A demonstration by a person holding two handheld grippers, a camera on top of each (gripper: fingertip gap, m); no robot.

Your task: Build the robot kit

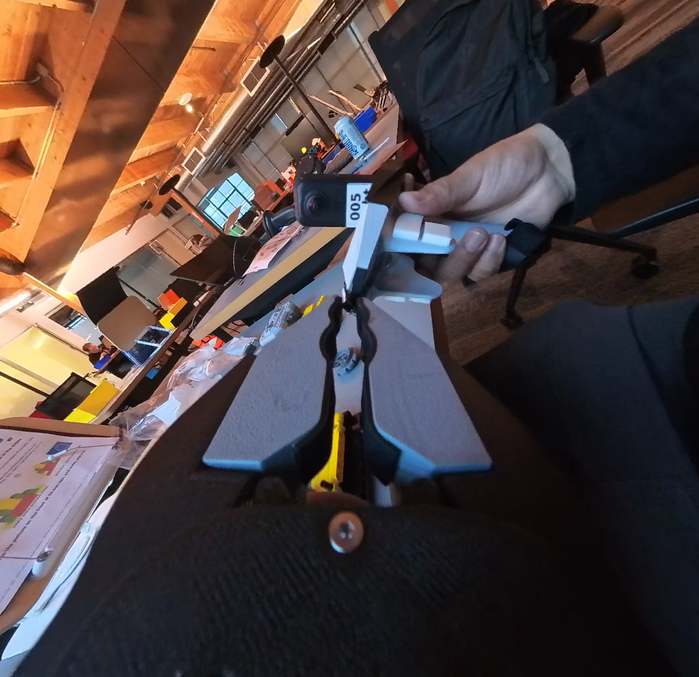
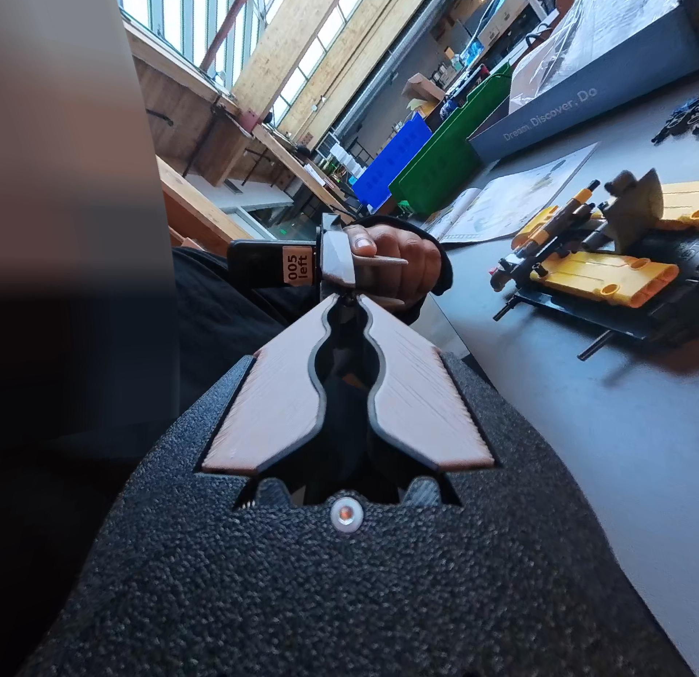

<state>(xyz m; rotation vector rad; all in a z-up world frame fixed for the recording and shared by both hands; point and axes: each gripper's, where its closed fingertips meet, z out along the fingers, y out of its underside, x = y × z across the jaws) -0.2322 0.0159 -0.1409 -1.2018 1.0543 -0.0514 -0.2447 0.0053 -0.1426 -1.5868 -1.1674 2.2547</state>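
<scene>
My left gripper [image 1: 348, 304] and right gripper [image 2: 346, 300] meet tip to tip, turned a quarter turn to each other. Each has its jaws nearly closed on a small dark piece [image 1: 348, 308] pinched where the tips meet; it also shows in the right wrist view [image 2: 346, 299]. The right gripper [image 1: 353, 288] is seen head-on in the left wrist view, held by a hand [image 1: 491, 190]. The left gripper [image 2: 342, 290] is seen in the right wrist view, held by a hand [image 2: 401, 265]. Both hover at the near edge of the grey table [image 2: 567, 413].
A yellow and black brick-built model [image 2: 590, 265] lies on the table beside an open instruction booklet [image 2: 510, 201] and a grey box [image 2: 586, 103]. Green [image 2: 446, 163] and blue [image 2: 389, 163] bins stand behind. Plastic bags [image 1: 196, 367], a printed sheet [image 1: 38, 488], a can [image 1: 350, 133] and a black chair [image 1: 472, 53] show. Less than 4 cm separates the two grippers' tips.
</scene>
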